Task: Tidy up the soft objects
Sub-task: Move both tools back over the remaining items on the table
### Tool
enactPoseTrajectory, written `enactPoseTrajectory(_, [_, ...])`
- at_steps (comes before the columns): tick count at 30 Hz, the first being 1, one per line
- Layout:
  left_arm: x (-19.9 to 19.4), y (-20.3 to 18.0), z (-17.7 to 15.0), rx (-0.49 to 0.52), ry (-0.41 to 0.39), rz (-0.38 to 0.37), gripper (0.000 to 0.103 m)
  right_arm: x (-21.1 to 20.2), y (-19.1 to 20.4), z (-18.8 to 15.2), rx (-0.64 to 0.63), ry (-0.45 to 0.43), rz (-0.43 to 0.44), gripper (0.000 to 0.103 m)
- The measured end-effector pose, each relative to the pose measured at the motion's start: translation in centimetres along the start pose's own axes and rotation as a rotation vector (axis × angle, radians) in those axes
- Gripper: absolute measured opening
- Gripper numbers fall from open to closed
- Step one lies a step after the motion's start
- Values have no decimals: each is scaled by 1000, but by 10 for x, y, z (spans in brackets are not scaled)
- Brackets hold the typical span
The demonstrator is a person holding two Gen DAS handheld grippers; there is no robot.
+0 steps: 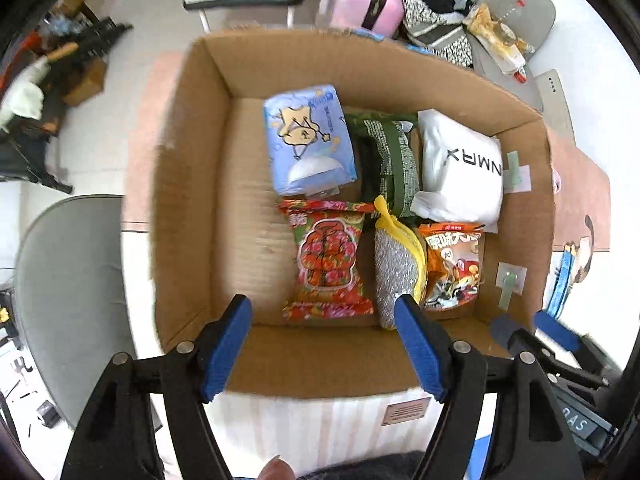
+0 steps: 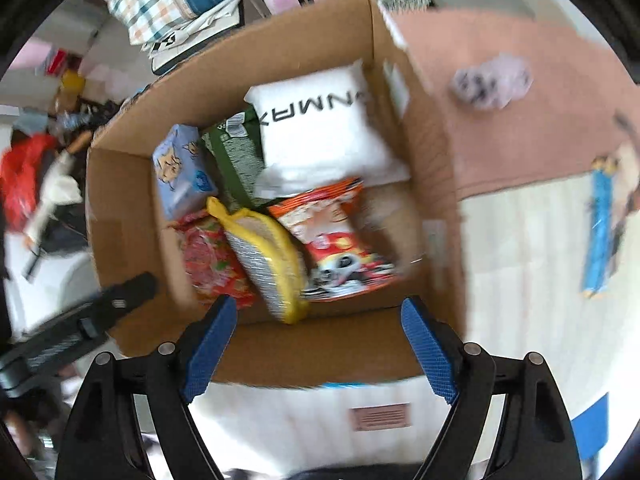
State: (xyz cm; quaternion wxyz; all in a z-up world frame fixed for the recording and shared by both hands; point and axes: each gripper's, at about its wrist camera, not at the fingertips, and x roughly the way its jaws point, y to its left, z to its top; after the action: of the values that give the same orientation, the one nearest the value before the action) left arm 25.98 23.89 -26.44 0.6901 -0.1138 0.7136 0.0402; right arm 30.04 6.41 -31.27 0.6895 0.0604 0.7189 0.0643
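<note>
Left view: my left tongs (image 1: pixel 324 344) wide apart, empty, above near wall of brown cardboard box (image 1: pixel 188 184). Soft packs sit inside: blue tissue pack (image 1: pixel 308 140), red flowery snack bag (image 1: pixel 328 260), silver-yellow scrub pad (image 1: pixel 398 264). Packing looks nearly done.

Right view: my right tongs (image 2: pixel 316 340) apart, empty. Only here: crumpled pale cloth (image 2: pixel 492 84) on pink bench (image 2: pixel 500 152), outside box. Probably next pick.

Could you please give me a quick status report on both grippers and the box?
Left gripper open, empty. Right gripper open, empty. Brown cardboard box holds six soft packs; pale crumpled item outside on pink cloth. Nothing blocking.
</note>
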Motion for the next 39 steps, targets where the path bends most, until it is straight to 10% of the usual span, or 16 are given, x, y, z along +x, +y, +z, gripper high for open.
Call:
enactPoseTrajectory(6, [-24,1,-20,18,-100,55,72,-40,-3,-30,-153,-98,-102,99])
enactPoseTrajectory(8, [-26,-4,-26,26,-118,59,101,-54,-4,-37,-180,-127,-90,103])
enactPoseTrajectory(16, [-60,-38,-32,87,-180,54,103,-86,-27,-51,-171,-184,-23,103])
enactPoseTrajectory(26, [-60,-208,17,388,-255,171,103,-117,-179,-29,90,-225,-52,103])
enactPoseTrajectory(39, [104,-412,108,817,-12,347,103,-28,-364,24,299,-6,-158,103])
